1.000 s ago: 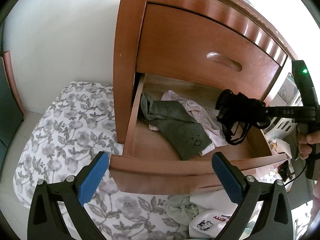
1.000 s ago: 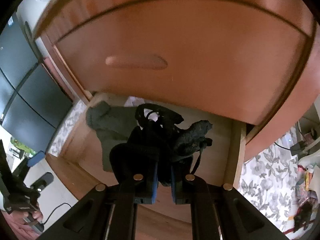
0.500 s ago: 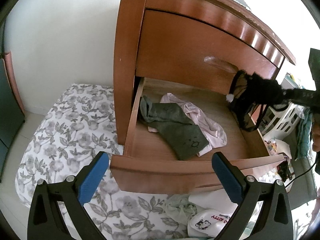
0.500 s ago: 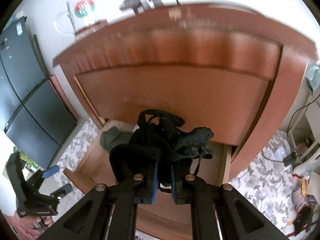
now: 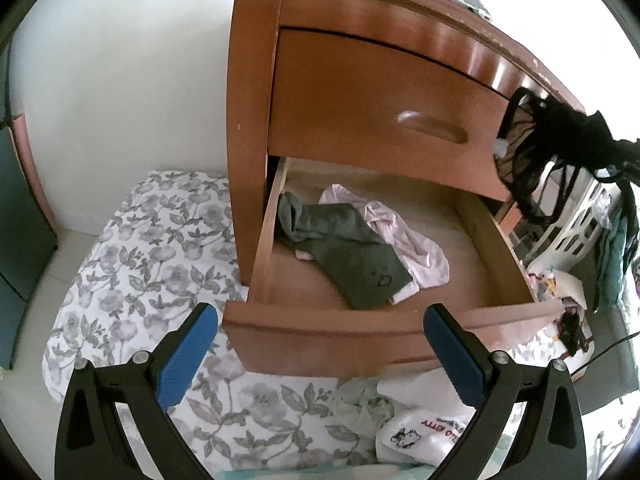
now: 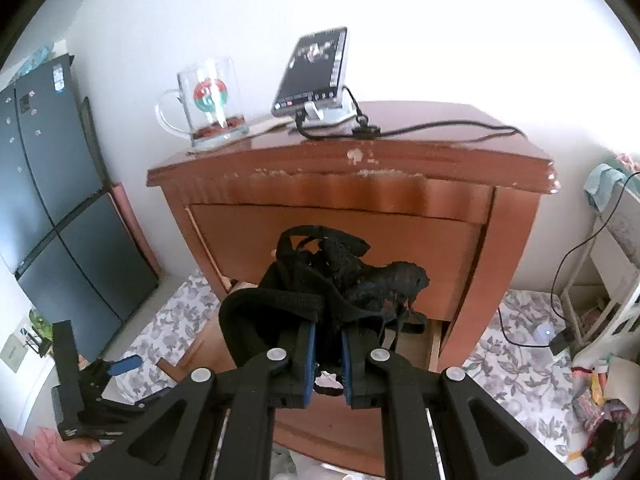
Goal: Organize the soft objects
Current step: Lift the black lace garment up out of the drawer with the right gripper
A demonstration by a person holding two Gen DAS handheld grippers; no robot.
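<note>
Right wrist view first: my right gripper is pinched tight on a bundle of black lace underwear, which bunches over the pads and hangs free in the air in front of the wooden nightstand. Beyond it, on the nightstand's top, stand a glass mug and a propped phone with its cable trailing off to the right.

From the left wrist view, my left gripper is spread wide and holds nothing, hovering just short of the open lower drawer. Inside lie a grey sock and a pink garment, the sock partly over the pink cloth. More clothes sit on the floral sheet below the drawer front.

My worries: loose straps dangle under the bundle and could snag the drawer edge or the upper drawer's handle. If I carry it higher, a swing near the top could catch the cable and drag the phone, or knock the mug.
</note>
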